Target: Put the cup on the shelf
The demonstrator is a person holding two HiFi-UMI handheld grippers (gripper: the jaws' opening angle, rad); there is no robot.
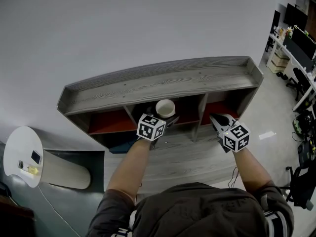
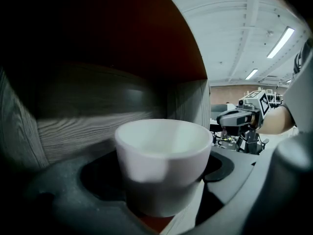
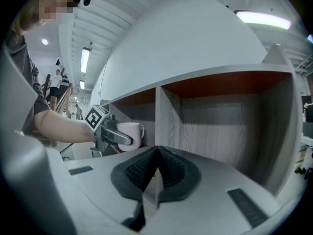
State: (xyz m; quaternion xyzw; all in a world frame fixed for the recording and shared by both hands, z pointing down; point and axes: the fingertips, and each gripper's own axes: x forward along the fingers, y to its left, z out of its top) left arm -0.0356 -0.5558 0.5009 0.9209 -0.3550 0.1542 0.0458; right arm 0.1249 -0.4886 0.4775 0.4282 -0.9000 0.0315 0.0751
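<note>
The white cup (image 2: pixel 164 160) is clamped in the left tool (image 1: pixel 160 120) at the mouth of the shelf's (image 1: pixel 163 80) middle compartment. Released this near the front edge, it could tip out, or clip the divider (image 2: pixel 188 102). The right tool (image 3: pixel 151 177) is closed and empty.

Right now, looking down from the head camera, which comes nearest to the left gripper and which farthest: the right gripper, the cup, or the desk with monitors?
Measured from the left gripper:
1. Cup, held in its jaws at the middle compartment of the shelf.
2. Right gripper, off to its right, in front of the right compartment.
3. Desk with monitors, far right, across the room.
</note>
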